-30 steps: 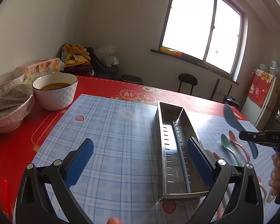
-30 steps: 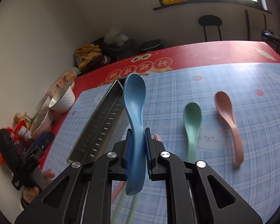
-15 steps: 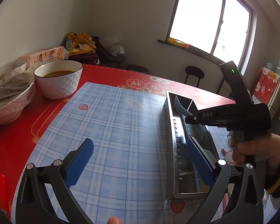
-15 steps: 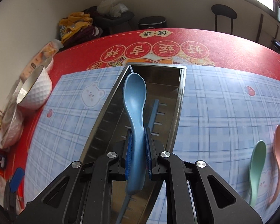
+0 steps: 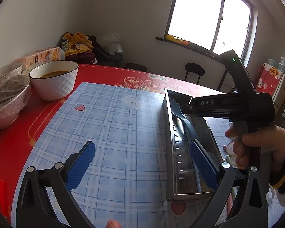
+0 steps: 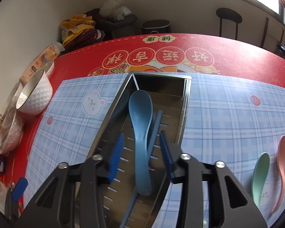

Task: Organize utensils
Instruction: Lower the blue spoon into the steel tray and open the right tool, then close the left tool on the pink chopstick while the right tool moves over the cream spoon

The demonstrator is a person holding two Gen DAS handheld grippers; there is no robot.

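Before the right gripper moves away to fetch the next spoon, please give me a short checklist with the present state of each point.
1. Blue spoon inside metal tray: ok.
2. Right gripper jaws opening, pads off the spoon: ok.
3. Spoon fully settled on the tray floor: cannot tell.
4. Green spoon and pink spoon waiting on the blue mat: ok.
5. Left gripper open, holding nothing: ok.
6. All spoons sorted: not ok.
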